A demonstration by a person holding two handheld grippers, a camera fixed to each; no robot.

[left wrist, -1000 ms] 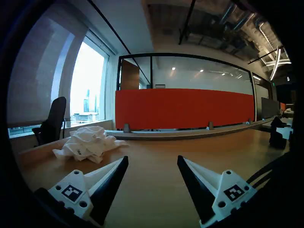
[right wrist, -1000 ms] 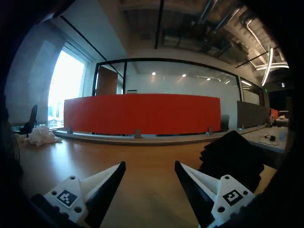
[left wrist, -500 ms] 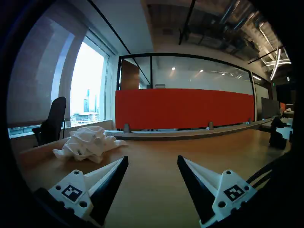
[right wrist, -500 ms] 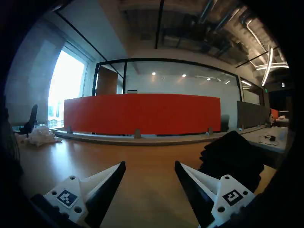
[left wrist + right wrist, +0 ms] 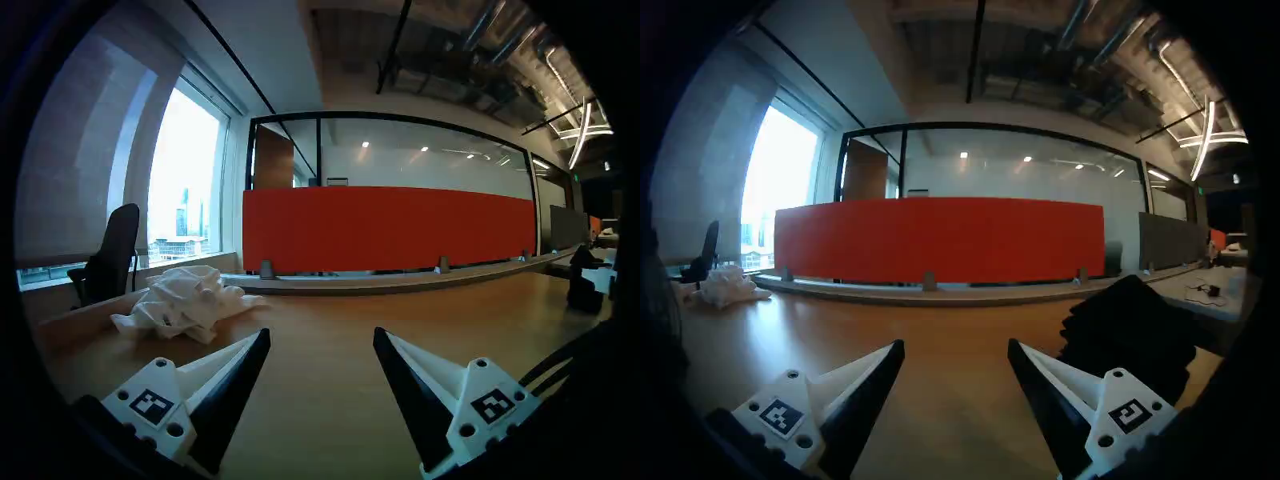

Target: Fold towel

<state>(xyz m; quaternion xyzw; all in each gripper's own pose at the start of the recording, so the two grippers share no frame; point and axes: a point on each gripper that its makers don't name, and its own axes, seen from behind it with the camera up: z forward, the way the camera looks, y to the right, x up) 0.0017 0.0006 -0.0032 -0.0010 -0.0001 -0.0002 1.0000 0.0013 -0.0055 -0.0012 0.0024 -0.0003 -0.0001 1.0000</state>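
Your towel [image 5: 186, 302] lies crumpled on the table [image 5: 320, 416], ahead and left of your left tongs [image 5: 320, 331], the nearer pair. Those and the right tongs [image 5: 955, 342] are spread and empty.

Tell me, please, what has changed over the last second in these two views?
Nothing has visibly changed. The left tongs and right tongs stay open and empty above the wooden table, the crumpled white towel lies untouched, and the black pile sits as before.

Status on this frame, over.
Left gripper and right gripper open, empty. White towel crumpled on desk, untouched. Black folded stack beside right gripper; nothing blocking the towel.
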